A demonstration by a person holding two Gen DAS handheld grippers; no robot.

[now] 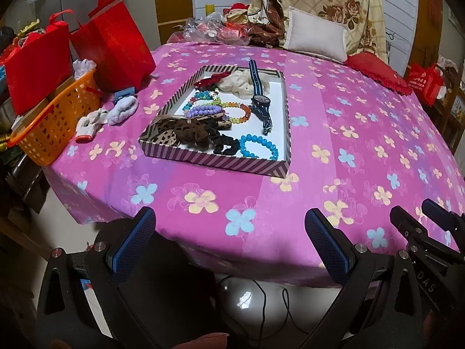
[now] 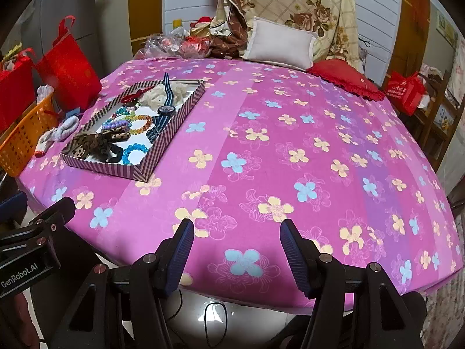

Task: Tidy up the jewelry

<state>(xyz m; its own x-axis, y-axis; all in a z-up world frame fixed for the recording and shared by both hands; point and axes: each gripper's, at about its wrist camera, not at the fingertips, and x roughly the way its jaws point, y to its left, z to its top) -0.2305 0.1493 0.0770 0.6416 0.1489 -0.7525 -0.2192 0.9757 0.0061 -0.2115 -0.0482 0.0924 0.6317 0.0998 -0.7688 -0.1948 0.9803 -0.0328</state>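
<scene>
Both the left tool and the right tool hang spread apart, empty, at the table edge. "GenRobot.AI" marks the left tool's body. Jewelry fills the striped tray: blue bracelet, watch.

A striped tray of bracelets, hair ties and a watch sits on the pink flowered surface, well beyond the left gripper's spread, empty fingers.
</scene>
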